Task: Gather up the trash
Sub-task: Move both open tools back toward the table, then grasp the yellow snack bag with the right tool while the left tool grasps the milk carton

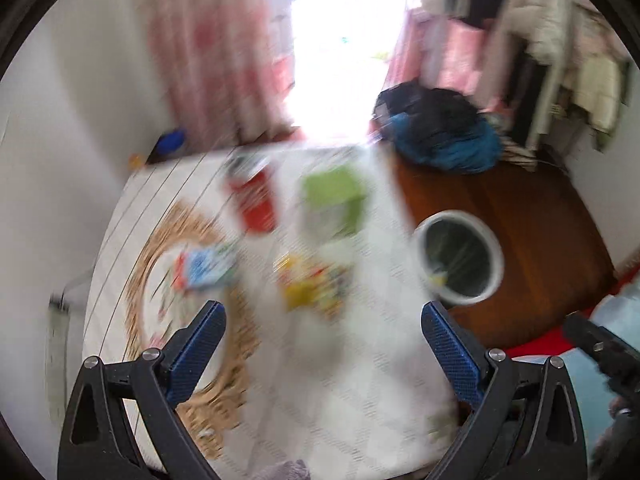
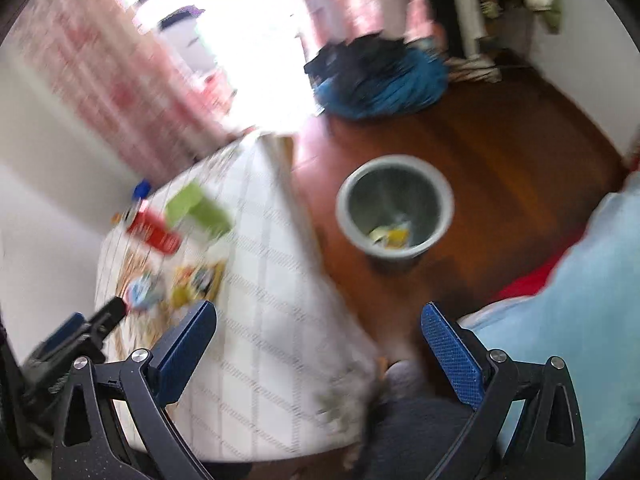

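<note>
Blurred wrappers (image 1: 308,286) on the table (image 1: 360,360) show no legible writing.

- We see daylight flooding in through the doorway (image 1: 340,52), blown out to pure white in both views.
- Motion blur smears nearly everything: the curtains (image 1: 208,60), the packets on the surface (image 1: 320,360), the trash bin (image 2: 394,208).
- Only the blue fingers (image 1: 200,352) of each hand-held gripper stay sharp.
- Fisheye distortion bends walls and floor (image 2: 520,152); black corners vignette each frame.
- Shadows are soft and faint.
</note>
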Tool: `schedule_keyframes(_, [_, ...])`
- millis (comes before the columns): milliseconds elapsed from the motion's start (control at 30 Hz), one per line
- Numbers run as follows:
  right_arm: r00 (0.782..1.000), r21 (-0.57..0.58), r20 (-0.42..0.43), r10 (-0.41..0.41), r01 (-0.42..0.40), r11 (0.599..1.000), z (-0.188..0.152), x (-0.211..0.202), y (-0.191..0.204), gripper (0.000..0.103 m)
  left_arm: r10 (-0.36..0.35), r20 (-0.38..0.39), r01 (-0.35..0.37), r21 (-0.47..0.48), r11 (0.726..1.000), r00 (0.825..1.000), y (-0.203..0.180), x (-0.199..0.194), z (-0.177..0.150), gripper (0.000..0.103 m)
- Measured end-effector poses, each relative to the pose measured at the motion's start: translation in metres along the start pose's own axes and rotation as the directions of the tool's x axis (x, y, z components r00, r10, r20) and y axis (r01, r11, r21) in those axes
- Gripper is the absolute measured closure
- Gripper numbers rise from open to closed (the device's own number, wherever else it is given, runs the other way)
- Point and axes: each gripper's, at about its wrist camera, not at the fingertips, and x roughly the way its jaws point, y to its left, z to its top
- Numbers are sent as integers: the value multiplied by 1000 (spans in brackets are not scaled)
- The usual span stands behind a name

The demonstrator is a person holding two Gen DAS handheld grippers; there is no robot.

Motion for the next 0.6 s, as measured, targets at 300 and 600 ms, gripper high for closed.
schedule_keyframes(300, [985,-147,-170,11,-36,988,-14,130,121,0,141,-216,-184,-193,964,966,143,96,-42,3])
schedule_keyframes(600, [963,-99,-260,69,-98,990,4,219,168,10,106,-261,-178,-272,946,960,180,127,-15,3])
